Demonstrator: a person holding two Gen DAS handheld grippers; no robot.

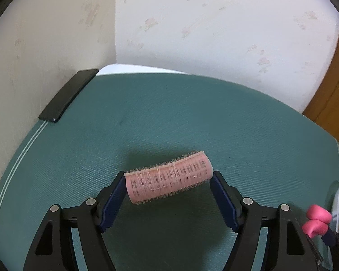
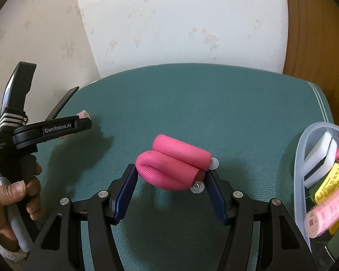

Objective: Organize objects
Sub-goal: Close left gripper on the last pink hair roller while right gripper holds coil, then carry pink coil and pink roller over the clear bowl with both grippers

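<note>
My left gripper [image 1: 168,177] is shut on a pale pink velcro hair roller [image 1: 169,177], held end to end above the green mat [image 1: 192,117]. My right gripper [image 2: 170,171] is shut on a folded hot-pink foam curler [image 2: 174,163] with small white end caps, held over the mat [image 2: 192,103]. The left gripper also shows at the left of the right wrist view [image 2: 79,122], with the roller's end peeking out. The pink foam curler shows at the right edge of the left wrist view [image 1: 316,221].
A clear plastic container [image 2: 305,140] at the right holds another pink roller [image 2: 327,207], a white foam block, a yellow packet and a pink foam piece. A black phone [image 1: 67,94] leans on the wall at the mat's left edge. A wooden door stands at the right.
</note>
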